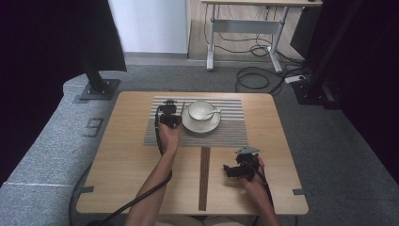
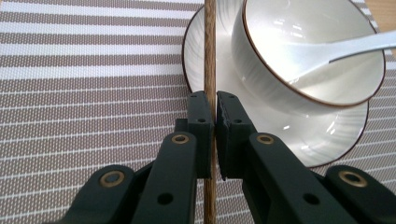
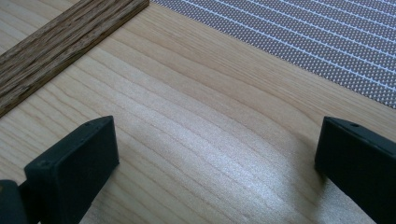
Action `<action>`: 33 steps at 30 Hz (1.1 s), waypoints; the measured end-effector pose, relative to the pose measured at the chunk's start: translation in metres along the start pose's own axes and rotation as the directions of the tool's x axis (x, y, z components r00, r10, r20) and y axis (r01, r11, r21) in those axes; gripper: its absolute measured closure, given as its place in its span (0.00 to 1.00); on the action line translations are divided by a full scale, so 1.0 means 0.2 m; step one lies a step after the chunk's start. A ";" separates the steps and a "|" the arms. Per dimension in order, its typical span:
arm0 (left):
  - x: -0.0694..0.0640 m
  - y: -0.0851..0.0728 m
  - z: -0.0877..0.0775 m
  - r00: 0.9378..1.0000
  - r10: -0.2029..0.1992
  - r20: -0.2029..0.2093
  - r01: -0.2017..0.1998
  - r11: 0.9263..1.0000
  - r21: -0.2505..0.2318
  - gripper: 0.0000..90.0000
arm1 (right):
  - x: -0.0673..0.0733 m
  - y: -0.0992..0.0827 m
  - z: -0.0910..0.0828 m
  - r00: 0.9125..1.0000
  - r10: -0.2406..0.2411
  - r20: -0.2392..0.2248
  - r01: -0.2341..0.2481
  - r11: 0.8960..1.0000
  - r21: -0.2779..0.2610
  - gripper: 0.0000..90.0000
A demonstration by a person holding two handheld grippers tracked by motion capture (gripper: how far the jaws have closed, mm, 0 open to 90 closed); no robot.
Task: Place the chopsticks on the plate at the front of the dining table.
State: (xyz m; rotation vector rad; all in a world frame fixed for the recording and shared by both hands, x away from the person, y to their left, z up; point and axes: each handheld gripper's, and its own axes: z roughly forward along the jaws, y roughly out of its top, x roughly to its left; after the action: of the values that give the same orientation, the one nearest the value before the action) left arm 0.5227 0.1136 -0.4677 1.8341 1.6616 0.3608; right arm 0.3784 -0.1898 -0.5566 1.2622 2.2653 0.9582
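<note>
My left claw [image 2: 214, 109] covers the chopstick's [image 2: 210, 56] middle; the saucer's [image 2: 322, 135] far rim and spoon [image 2: 327, 49] handle run off frame.

Glossy ceramic bowl [image 2: 322, 51], wooden chopstick [image 2: 210, 56], woven matt placemat [image 2: 93, 93].

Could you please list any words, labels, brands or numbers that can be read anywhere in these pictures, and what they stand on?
None: no readable text on the bowl, saucer, spoon, striped placemat, chopstick or either gripper.
A dark mark on the grey floor covering resembles a digit, but it is too blurred to read.
</note>
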 end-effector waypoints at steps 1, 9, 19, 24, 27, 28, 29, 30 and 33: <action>0.00 0.00 0.00 1.000 0.000 0.000 0.000 1.000 0.000 0.94 | 0.00 0.00 0.00 1.000 0.000 0.000 0.000 1.000 0.000 0.00; -0.05 0.05 0.04 1.000 -0.007 0.011 0.007 1.000 0.007 0.94 | 0.00 0.00 0.00 1.000 0.000 0.000 0.000 1.000 0.000 0.00; -0.06 0.08 0.09 0.999 -0.029 0.024 0.029 0.999 0.024 0.94 | 0.00 0.00 0.00 1.000 0.001 0.000 -0.001 1.000 0.000 0.00; -0.07 0.10 0.12 1.000 -0.017 0.026 0.016 1.000 0.020 0.94 | 0.00 0.00 0.00 1.000 0.001 0.000 -0.001 1.000 0.000 0.00; -0.08 0.10 0.13 1.000 -0.015 0.023 0.015 1.000 0.020 0.94 | 0.00 0.00 0.00 1.000 0.001 0.000 -0.001 1.000 0.000 0.00; -0.07 0.10 0.14 1.000 -0.021 0.022 0.020 0.999 0.024 0.94 | 0.00 0.00 0.00 1.000 0.000 0.000 0.000 1.000 0.000 0.00; -0.07 0.10 0.15 0.999 -0.024 0.024 0.024 0.999 0.025 0.94 | 0.00 0.00 0.00 1.000 0.000 0.000 0.000 1.000 0.000 0.00; -0.07 0.10 0.15 0.999 -0.022 0.024 0.021 0.999 0.030 0.94 | 0.00 0.00 0.00 1.000 0.001 0.000 -0.001 1.000 0.000 0.00; -0.07 0.10 0.16 1.000 -0.021 0.020 0.020 0.999 0.032 0.94 | 0.00 0.00 0.00 1.000 0.000 0.000 0.000 1.000 0.000 0.00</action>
State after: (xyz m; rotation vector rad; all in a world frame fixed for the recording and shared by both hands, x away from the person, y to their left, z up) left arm 0.5554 0.0918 -0.4779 1.8362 1.6798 0.3073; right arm 0.3784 -0.1897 -0.5566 1.2625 2.2652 0.9588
